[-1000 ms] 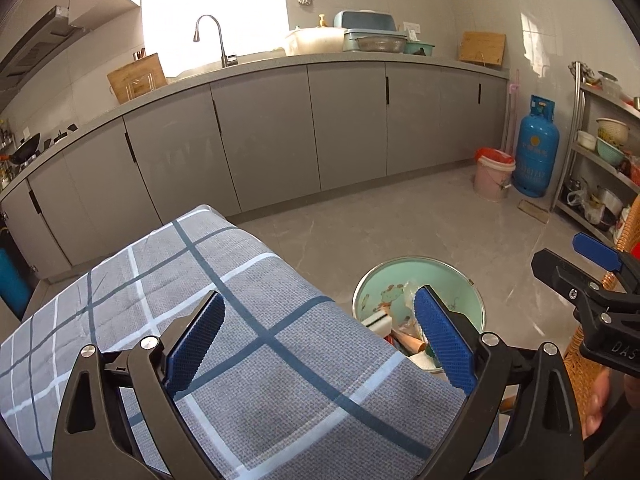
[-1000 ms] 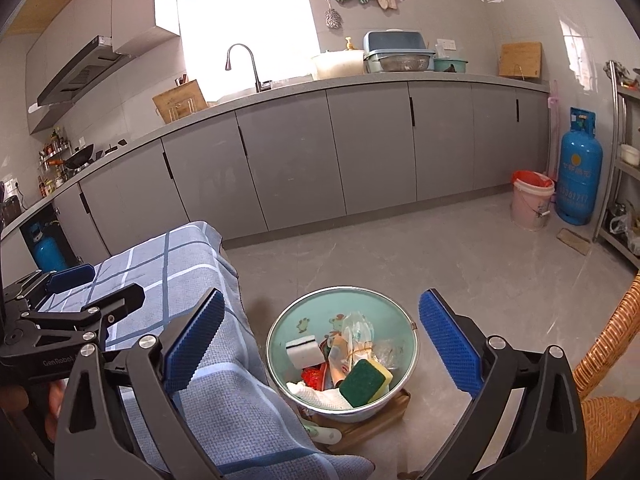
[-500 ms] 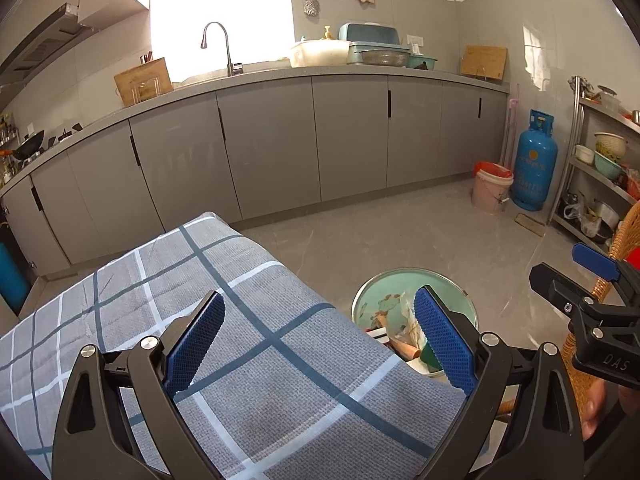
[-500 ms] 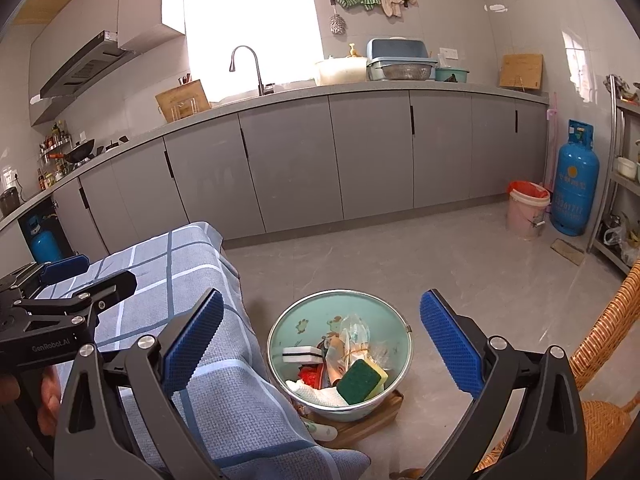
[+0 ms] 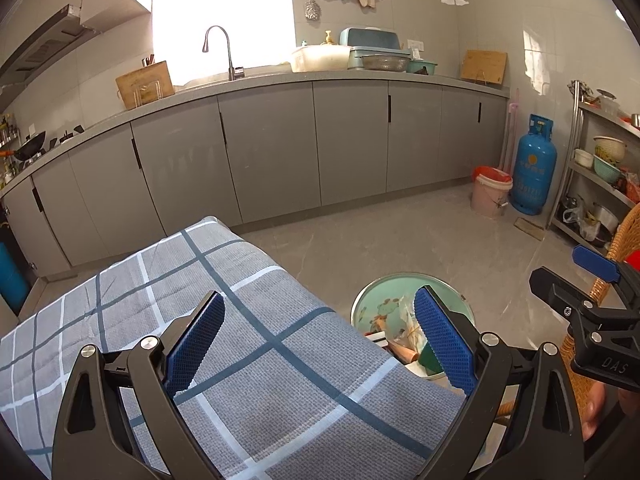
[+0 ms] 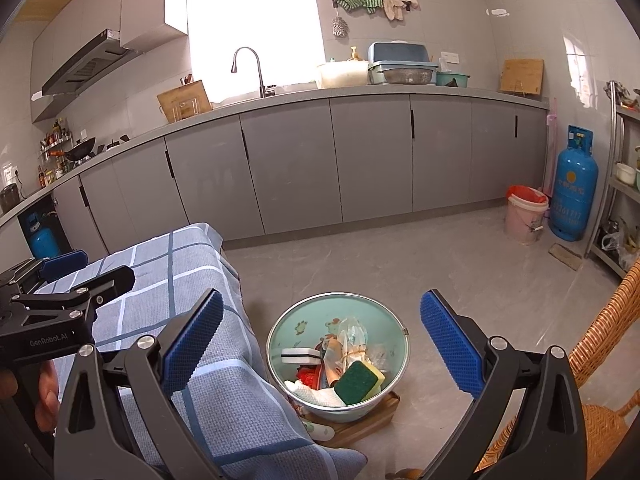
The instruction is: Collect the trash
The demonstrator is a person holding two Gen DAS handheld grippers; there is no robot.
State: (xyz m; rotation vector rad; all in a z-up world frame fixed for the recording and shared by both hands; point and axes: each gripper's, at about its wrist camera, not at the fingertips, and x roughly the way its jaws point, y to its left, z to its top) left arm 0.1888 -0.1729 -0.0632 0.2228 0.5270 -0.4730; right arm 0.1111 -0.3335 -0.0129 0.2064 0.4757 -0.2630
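Nearest, left gripper point(image 5: 316, 340) spread wide and empty above grey plaid tablecloth point(image 5: 248, 320). Right gripper point(image 6: 322, 338) likewise agape, grasping nothing, above round mint-green metal basin point(image 6: 394, 326) holding green-and-yellow sponge point(image 6: 358, 382), white cloth, wrappers. Beyond, grey kitchen cabinets point(image 6: 360, 156).

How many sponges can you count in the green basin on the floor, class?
2. A green-and-yellow sponge lies at the front of the basin, and a white sponge with a dark stripe sits at its left. Others may be hidden under the rest of the trash.
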